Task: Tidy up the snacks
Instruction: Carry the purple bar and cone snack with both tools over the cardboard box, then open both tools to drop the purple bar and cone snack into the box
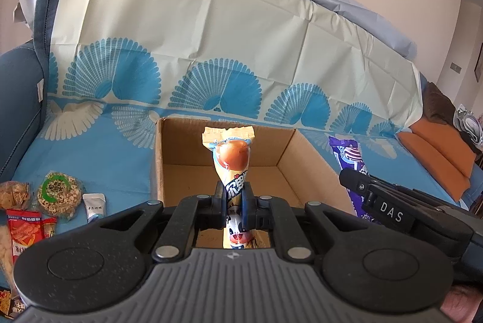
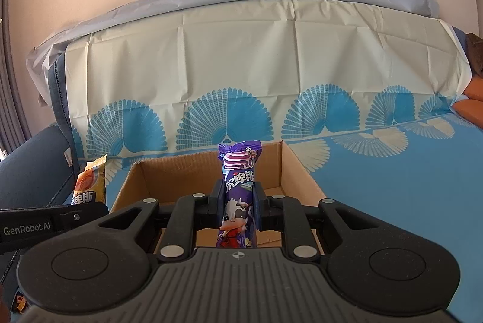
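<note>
Centre of both frames: my two tongs, each clamped on a long snack packet standing upright over the open cardboard box (image 1: pixel 289 154).
Left gripper (image 1: pixel 234 196): pinching the yellow packet (image 1: pixel 231 160), cream crimped top, round orange-brown picture, cartoon cow at the bottom.
Right gripper (image 2: pixel 238 199): pinching the purple packet (image 2: pixel 238 172), crimped top, white lettering, cartoon cow below.
Box: brown, on the blue fan-patterned cover (image 1: pixel 90 160); its floor looks bare, though my tongs hide part.
Lower left of the left view: loose snacks (image 1: pixel 57 193) lying on the cover.
</note>
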Tool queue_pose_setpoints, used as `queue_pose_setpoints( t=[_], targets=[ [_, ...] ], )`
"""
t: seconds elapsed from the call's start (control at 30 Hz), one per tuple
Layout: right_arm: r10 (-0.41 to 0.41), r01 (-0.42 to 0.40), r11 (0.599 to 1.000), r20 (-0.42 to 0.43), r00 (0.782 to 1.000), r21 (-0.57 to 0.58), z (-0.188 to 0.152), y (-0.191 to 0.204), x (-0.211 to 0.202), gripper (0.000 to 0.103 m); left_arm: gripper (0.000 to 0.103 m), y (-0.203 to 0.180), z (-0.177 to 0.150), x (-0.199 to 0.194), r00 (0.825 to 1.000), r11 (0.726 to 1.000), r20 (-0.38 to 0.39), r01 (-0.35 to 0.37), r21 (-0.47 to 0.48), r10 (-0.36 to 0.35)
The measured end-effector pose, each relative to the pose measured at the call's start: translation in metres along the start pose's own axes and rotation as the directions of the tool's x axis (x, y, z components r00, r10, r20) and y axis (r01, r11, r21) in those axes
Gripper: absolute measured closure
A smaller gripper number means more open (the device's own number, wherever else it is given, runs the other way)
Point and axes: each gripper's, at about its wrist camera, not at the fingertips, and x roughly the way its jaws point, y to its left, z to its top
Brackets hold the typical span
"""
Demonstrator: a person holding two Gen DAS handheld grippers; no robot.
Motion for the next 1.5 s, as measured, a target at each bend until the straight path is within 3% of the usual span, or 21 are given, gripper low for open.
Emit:
queue_pose_setpoints(
  t=[1.23,1.27,1.3,1.37,1.5],
  targets=[
    [0.002,-0.002,1.0,0.005,1.0,-0.011,-0.0013,0.0007,0.0005,0.083,0.093,-0.0036,-0.0005,0.0004,1.0,1.0,-0.009,0.011,-0.016,-0.011],
    [-0.002,0.002,1.0,0.007,1.0,-0.014,-0.0015,0.0013,0.0,0.081,0.089,-0.0031,-0.0009,0.0013,1.0,1.0,-0.015,0.016,-0.021,-0.016],
    [-0.006,0.007,1.0,0.006,1.0,-0.014,-0.0015,0.0011,0.0001,0.069,0.087,-0.0033,-0.0013,0.002,1.0,1.0,-0.02,0.019,-0.024,-0.019],
    [-0.014,0.014,1.0,0.01,1.0,-0.009,-0.001,0.0005,-0.0005,0.059,0.077,-0.0037,-0.0015,0.0022,1.0,1.0,-0.021,0.016,-0.026,-0.016],
    [-0.026,0.027,1.0,0.008,1.0,-0.009,-0.0014,0.0012,0.0004,0.055,0.074,-0.0025,-0.0009,0.0011,1.0,0.999,-0.015,0.01,-0.034,-0.01]
  ],
)
